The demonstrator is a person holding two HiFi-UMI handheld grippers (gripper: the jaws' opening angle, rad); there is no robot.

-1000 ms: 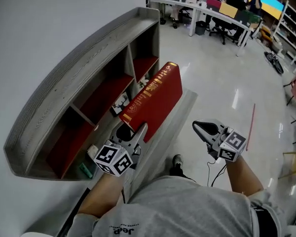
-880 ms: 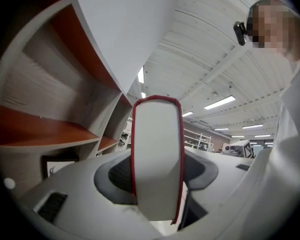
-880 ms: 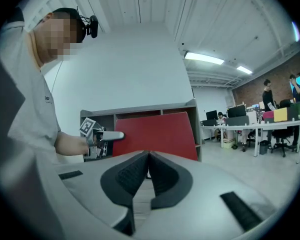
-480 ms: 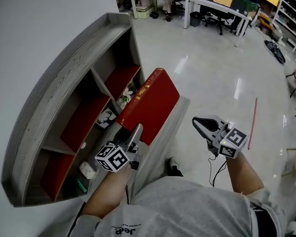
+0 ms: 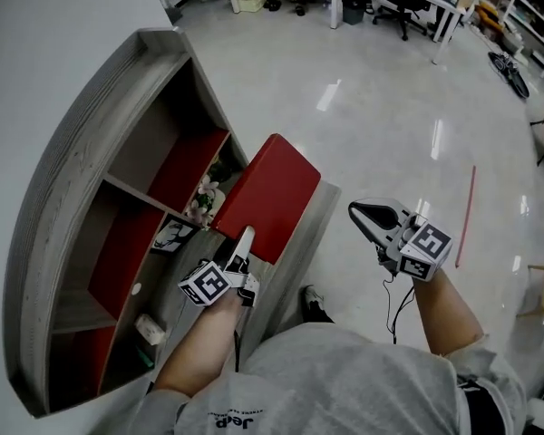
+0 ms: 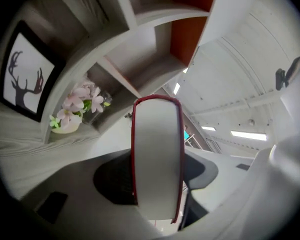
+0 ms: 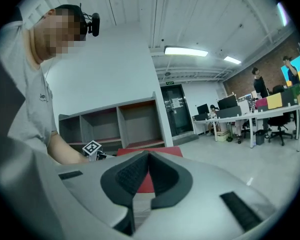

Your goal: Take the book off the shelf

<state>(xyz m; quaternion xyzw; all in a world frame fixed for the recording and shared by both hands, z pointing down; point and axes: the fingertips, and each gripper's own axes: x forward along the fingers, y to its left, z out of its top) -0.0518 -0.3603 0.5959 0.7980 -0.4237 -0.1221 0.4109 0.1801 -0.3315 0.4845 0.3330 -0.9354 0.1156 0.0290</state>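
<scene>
Left hand-held gripper (image 5: 245, 239) clamped on the red hardcover book (image 5: 274, 193), with the pale page block between its pads. The book is held clear, right of the grey wood-grain shelf (image 5: 77, 157). Right hand-held gripper (image 5: 363, 214) is closed and empty.

Grey shelf (image 5: 77, 157), flower vase (image 6: 74, 110), deer picture (image 6: 21, 78)

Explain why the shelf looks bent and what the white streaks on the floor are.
Head view: the wide lens bows the straight shelf into an arc, and the floor streaks are glare on its gloss. Left gripper view: the book sits close and looks soft; the corners go black.
</scene>
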